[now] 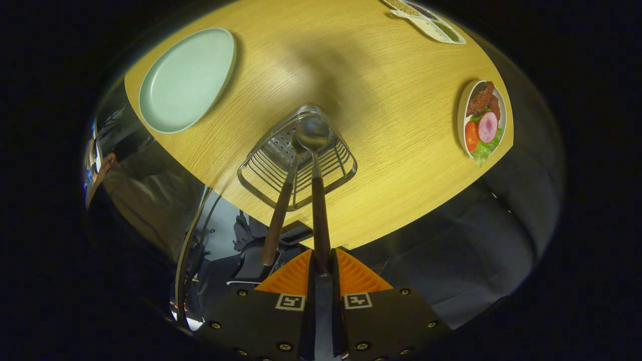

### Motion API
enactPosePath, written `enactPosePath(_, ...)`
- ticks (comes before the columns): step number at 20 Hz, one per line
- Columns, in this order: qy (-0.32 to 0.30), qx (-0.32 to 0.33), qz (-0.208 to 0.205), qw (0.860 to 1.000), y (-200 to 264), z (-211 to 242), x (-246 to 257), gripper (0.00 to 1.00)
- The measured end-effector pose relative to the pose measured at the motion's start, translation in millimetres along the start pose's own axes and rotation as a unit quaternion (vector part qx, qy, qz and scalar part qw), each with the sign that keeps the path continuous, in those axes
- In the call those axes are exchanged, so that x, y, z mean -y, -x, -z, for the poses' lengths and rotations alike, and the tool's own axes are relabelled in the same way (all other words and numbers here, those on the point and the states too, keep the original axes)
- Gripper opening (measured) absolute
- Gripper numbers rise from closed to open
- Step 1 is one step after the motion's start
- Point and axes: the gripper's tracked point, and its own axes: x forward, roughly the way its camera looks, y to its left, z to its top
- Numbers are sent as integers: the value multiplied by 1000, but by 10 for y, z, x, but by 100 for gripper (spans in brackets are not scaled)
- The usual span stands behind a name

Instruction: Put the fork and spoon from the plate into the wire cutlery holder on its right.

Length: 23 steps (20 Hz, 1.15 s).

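Spoon [313,150] held by its wooden handle, bowl pointing down toward the wire cutlery holder [298,163], which stands on a round wooden table [381,100]. The gripper [321,268] looks down from above, and its two fingers are closed on the end of the spoon's handle, one pressing from each side. The spoon's shiny bowl hangs over the holder's open top, about level with its far rim; whether it has dipped inside yet is hard to tell from this angle.

A second utensil with a matching wooden handle already leans in the holder, just left of the spoon. Its head is hidden among the wires, but going by the task it is most likely the fork [278,215]. Its handle sticks up and out over the near rim of the holder.

The pale green plate [185,80] lies to the left of the holder, well apart from it, with nothing on it. Farther right on the table sits a small dish of salad [482,123], and a divided tray [426,20] rests at the far edge.

This looks like the last step: the spoon is being brought into the holder. The next move calls for lowering it straight down beside the fork's handle until the bowl is well inside the wires, then opening the fingers so it can settle. Care is needed not to knock the leaning handle.
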Motion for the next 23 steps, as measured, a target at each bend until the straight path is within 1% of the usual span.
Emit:
enactPosePath(2,-7,13,-1,1000,48,8,-7,14)
enactPosePath(6,-14,40,11,999,210,121,5,14)
enactPosePath(9,-39,73,13,996,342,234,-10,14)
enactPosePath(10,-50,93,24,994,387,237,33,14)
enactPosePath(11,-62,123,35,990,468,220,49,14)
enactPosePath(12,-76,164,40,983,553,171,-1,14)
enactPosePath(13,-95,212,40,972,682,85,-64,14)
enactPosePath(14,-118,265,38,956,805,-1,-136,14)
enactPosePath(15,-144,320,33,936,956,-89,-227,14)
enactPosePath(16,-173,381,32,908,1118,-160,-307,14)
enactPosePath(17,-204,443,35,872,1317,-234,-383,14)
enactPosePath(18,-227,510,40,829,1558,-278,-445,14)
enactPosePath(19,-255,570,55,779,1825,-284,-483,14)
enactPosePath(20,-289,624,70,722,2012,-239,-550,14)
enactPosePath(21,-310,670,77,670,2219,-199,-652,14)
enactPosePath(22,-326,704,86,625,2350,-105,-750,14)
enactPosePath(23,-337,730,97,586,2463,20,-870,14)
